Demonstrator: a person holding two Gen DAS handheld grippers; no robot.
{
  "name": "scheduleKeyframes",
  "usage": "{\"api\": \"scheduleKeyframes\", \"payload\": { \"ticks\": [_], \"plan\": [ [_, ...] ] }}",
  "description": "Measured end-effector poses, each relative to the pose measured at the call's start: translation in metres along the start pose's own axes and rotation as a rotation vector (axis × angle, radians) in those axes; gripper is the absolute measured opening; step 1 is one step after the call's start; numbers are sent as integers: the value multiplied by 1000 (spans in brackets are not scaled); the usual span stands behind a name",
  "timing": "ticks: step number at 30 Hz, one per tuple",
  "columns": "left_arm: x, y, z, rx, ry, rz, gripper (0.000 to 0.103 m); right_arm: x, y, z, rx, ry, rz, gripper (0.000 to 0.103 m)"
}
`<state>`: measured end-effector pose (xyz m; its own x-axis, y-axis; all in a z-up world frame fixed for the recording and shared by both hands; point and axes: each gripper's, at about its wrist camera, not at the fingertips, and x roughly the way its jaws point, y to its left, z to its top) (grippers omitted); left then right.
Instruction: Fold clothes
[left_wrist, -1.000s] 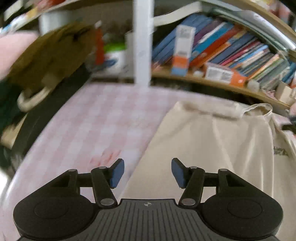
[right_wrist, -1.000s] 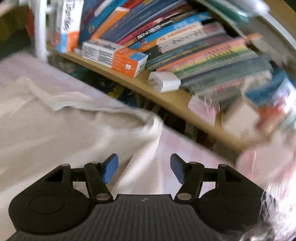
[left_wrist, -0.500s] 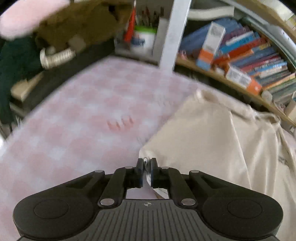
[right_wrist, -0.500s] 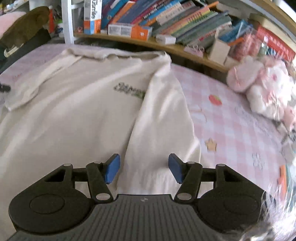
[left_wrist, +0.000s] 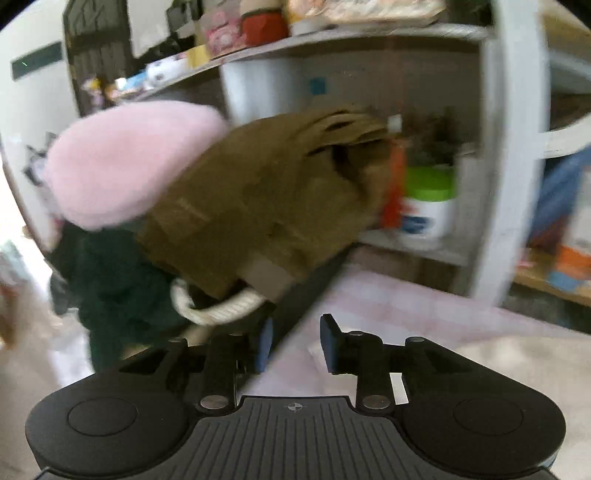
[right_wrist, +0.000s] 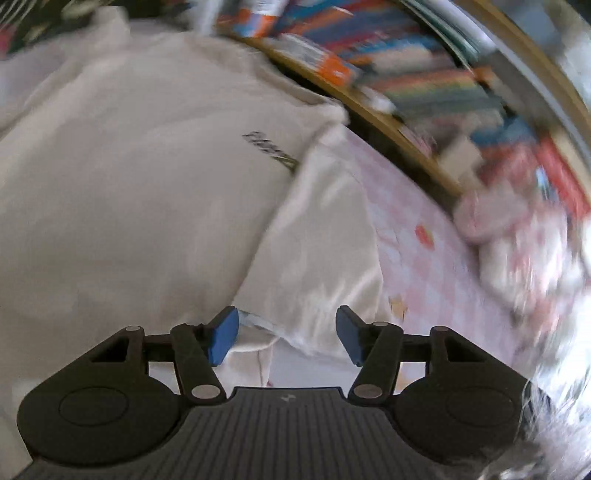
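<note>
A cream sweatshirt (right_wrist: 147, 177) with a small dark chest print lies spread on the pink checked bed cover (right_wrist: 417, 258). Its right sleeve (right_wrist: 325, 258) is folded along the body. My right gripper (right_wrist: 284, 338) is open, just above the sleeve's lower end, holding nothing. My left gripper (left_wrist: 295, 343) is open and empty, raised at the bed's left edge and pointing at a pile of clothes. Only a corner of the sweatshirt (left_wrist: 517, 354) shows at the lower right of the left wrist view.
A brown garment (left_wrist: 266, 206), a pink fluffy item (left_wrist: 125, 162) and dark green cloth (left_wrist: 118, 280) are piled left of the bed. A white shelf post (left_wrist: 513, 147) and a green-lidded jar (left_wrist: 428, 206) stand behind. Bookshelves (right_wrist: 424, 85) and pink plush toys (right_wrist: 517, 240) border the bed.
My left gripper was shut on the sweatshirt's edge half a second ago; it has let go, opened and swung left toward the clothes pile. My right gripper stayed open and moved closer over the sleeve.
</note>
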<state>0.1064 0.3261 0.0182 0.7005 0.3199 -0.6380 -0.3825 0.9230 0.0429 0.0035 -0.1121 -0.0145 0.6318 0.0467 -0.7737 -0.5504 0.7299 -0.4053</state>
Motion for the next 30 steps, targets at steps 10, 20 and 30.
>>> {"api": "scheduleKeyframes", "payload": {
  "ticks": [10, 20, 30],
  "plan": [
    [-98, -25, -108, 21, 119, -196, 33, 6, -54, 5, 111, -18, 211, 8],
    [-168, -14, -157, -36, 160, -130, 62, 88, -220, -39, 441, 137, -165, 6],
    [-205, -26, -183, 13, 199, -33, 64, 132, -233, -45, 352, 149, -262, 4]
  ]
}}
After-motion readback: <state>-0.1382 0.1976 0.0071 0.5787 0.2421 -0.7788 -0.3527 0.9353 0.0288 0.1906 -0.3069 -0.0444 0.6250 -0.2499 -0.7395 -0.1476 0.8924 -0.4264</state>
